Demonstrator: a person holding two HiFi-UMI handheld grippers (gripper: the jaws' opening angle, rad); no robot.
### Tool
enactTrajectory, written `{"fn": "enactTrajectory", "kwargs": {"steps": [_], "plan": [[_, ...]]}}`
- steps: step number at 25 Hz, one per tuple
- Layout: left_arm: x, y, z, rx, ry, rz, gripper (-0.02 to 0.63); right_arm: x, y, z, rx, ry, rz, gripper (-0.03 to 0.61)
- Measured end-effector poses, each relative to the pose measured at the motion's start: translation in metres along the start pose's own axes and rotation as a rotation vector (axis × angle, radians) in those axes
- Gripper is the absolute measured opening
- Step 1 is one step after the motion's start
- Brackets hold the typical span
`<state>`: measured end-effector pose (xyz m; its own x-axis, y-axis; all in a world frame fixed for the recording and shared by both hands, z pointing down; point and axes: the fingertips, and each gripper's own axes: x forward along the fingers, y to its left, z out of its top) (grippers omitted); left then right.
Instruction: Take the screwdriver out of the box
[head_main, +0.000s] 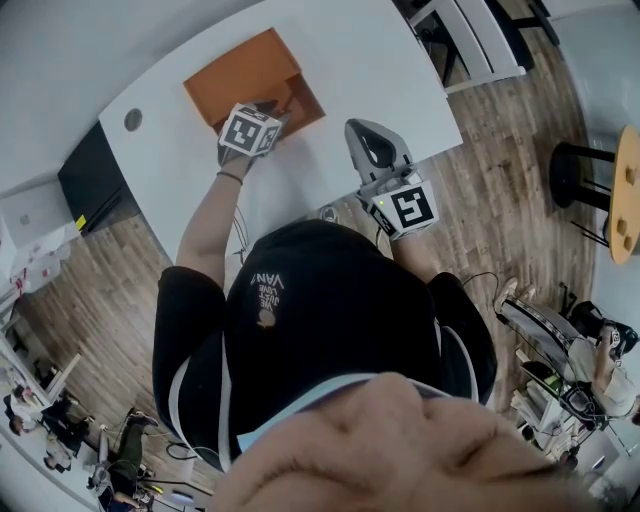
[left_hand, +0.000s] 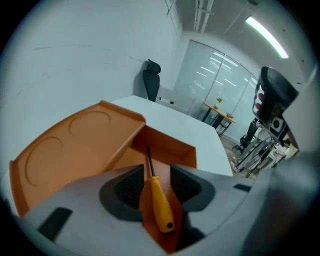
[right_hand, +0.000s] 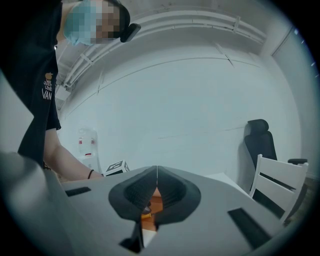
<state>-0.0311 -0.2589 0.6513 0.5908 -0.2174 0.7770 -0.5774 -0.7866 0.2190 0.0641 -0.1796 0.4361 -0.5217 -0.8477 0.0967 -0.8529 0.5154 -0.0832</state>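
An orange box (head_main: 305, 103) stands open on the white table (head_main: 330, 60), its lid (head_main: 243, 75) folded back to the left. Inside the box (left_hand: 167, 150) lies a screwdriver (left_hand: 160, 202) with a yellow-orange handle and a thin dark shaft (left_hand: 148, 160) pointing away. My left gripper (left_hand: 152, 182) points down into the box, open, with the handle between its jaws and a gap showing on the right side. In the head view the left gripper (head_main: 268, 112) hangs over the box. My right gripper (head_main: 358, 128) rests level over the table to the right, its jaws (right_hand: 157, 172) shut with nothing between them.
A round cable hole (head_main: 133, 119) sits in the table's left part. A white chair (head_main: 470, 40) stands beyond the table's right end, a black cabinet (head_main: 90, 175) at its left. A black office chair (left_hand: 151, 80) is at the far end.
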Motion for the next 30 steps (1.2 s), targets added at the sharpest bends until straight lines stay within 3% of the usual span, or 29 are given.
{"fn": "enactTrajectory", "kwargs": {"steps": [6, 14, 23, 30], "plan": [[0.003, 0.0, -0.008, 0.016, 0.081, 0.005, 0.189, -0.002, 0.001, -0.001, -0.003, 0.002, 0.003, 0.012], [0.015, 0.004, -0.015, 0.055, 0.156, 0.009, 0.192, -0.002, -0.002, -0.004, 0.001, 0.031, -0.016, 0.012], [0.022, 0.003, -0.026, 0.036, 0.226, 0.004, 0.192, -0.004, -0.002, -0.005, 0.005, 0.022, -0.009, 0.012], [0.022, 0.014, -0.02, 0.138, 0.242, 0.112, 0.186, -0.002, -0.001, -0.003, 0.007, 0.035, -0.014, 0.011]]}}
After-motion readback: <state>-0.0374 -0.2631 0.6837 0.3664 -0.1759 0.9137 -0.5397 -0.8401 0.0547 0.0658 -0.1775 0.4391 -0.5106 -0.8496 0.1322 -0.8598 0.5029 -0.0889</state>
